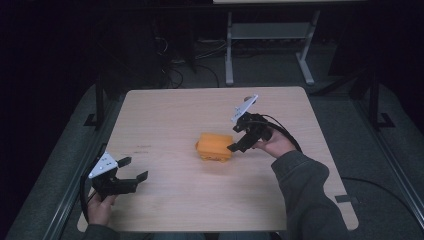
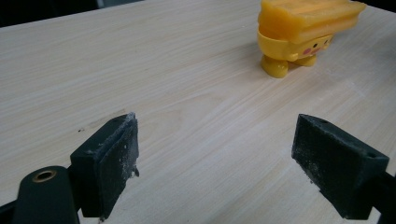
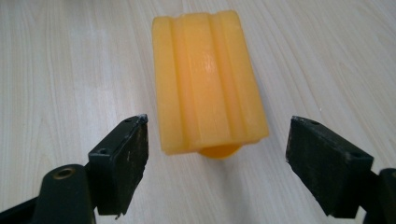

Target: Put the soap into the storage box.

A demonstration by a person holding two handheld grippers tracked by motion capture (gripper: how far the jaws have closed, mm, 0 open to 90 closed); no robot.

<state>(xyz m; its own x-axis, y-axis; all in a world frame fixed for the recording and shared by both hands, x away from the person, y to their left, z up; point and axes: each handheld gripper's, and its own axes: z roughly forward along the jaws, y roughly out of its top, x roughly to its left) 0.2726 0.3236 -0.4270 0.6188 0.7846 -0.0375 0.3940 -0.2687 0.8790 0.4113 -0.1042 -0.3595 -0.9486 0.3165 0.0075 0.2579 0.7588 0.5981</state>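
Observation:
A yellow-orange toy (image 1: 216, 146) with a flat ridged top stands near the middle of the wooden table (image 1: 165, 115). In the left gripper view the toy (image 2: 303, 28) shows small round feet and a face with pink cheeks. My right gripper (image 1: 239, 139) is open just right of the toy, jaws pointing at it. In the right gripper view the toy (image 3: 208, 79) lies ahead of and between the spread jaws, untouched. My left gripper (image 1: 134, 168) is open near the table's front left corner, well away from the toy, with bare table between its pads (image 2: 114, 158).
The light wooden table has rounded corners and ends close behind both hands. Beyond its far edge stand a grey table frame (image 1: 270, 40) and cables on a dark floor. A black cable (image 1: 285, 131) trails from the right gripper over the sleeve.

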